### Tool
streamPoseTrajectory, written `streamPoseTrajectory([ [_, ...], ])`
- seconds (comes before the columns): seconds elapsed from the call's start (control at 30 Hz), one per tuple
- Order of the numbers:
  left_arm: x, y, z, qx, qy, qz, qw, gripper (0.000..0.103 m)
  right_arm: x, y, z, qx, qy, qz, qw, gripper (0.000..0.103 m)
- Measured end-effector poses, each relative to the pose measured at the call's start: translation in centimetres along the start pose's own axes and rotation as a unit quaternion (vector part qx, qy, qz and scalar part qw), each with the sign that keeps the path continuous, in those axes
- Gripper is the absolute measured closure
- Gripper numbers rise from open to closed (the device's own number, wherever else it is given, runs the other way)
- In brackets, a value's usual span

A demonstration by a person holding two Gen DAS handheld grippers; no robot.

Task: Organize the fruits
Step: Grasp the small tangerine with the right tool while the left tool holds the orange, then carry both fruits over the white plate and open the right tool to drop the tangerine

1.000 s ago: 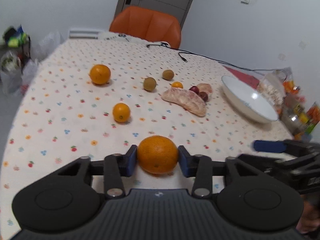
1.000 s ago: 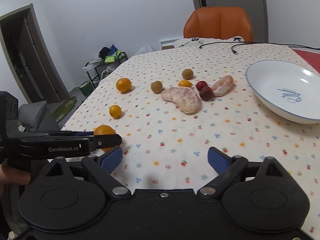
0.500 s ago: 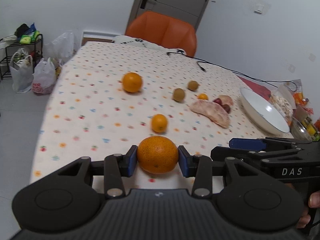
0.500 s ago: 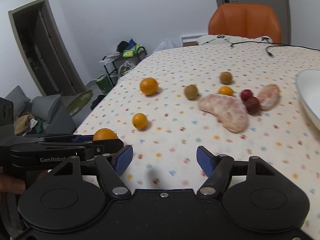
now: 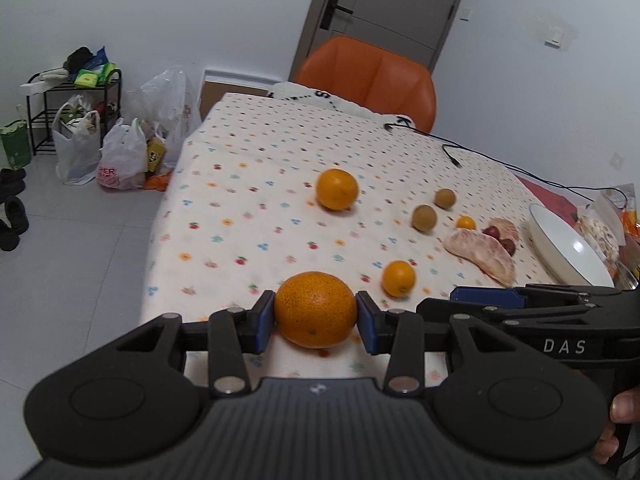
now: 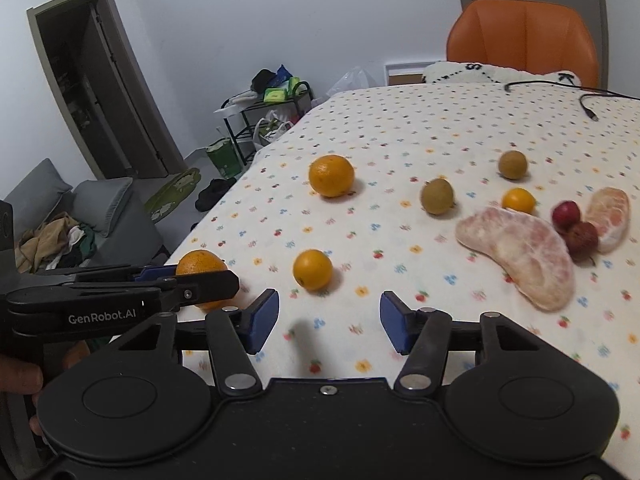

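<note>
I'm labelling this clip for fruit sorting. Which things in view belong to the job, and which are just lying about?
Part of the job: held orange in the left gripper; open right gripper; two loose oranges; pomelo segment; white bowl.

Just lying about: black cable; orange chair; shopping bags.

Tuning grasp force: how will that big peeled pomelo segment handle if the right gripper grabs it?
The pomelo segment looks soft and membrane-skinned, so it probably bruises or tears under a hard pinch. Its curved, flat-lying shape likely won't roll. The open right gripper may need its widest span.
</note>
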State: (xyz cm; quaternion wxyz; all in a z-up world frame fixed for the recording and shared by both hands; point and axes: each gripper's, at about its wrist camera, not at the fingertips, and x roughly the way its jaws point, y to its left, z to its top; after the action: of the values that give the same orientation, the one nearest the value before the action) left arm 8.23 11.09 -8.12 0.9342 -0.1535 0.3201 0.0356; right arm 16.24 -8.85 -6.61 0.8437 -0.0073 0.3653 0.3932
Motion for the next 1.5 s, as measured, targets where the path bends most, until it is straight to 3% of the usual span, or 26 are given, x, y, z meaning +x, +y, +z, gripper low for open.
streamPoseTrajectory([
  [0.13,0.0,0.6,0.3,-0.005,-0.005,0.009,0.9999,0.062,1.2,0.6,0.8,-0.01,-0.002,0.003,1.0,0.047],
  [0.2,0.0,0.8,0.4,-0.007,-0.005,0.013,0.9999,0.062,1.9,0.9,1.1,-0.019,-0.001,-0.002,1.0,0.052],
  [0.27,0.1,1.0,0.5,-0.009,-0.006,0.013,0.9999,0.062,2.4,1.0,1.2,-0.025,-0.003,-0.002,1.0,0.072],
  [0.33,0.1,1.0,0.6,-0.008,-0.006,0.016,0.9998,0.062,2.6,0.7,1.4,-0.019,-0.001,-0.001,1.0,0.08],
  [0.67,0.3,-1.1,1.2,0.01,-0.012,0.006,0.9999,0.062,-1.4,-2.0,1.1,0.012,-0.041,-0.008,0.999,0.08],
  [1.5,1.5,-13.3,2.3,0.089,-0.024,-0.07,0.9932,0.062,-11.6,-10.2,-1.4,0.078,-0.127,-0.074,0.986,0.08],
])
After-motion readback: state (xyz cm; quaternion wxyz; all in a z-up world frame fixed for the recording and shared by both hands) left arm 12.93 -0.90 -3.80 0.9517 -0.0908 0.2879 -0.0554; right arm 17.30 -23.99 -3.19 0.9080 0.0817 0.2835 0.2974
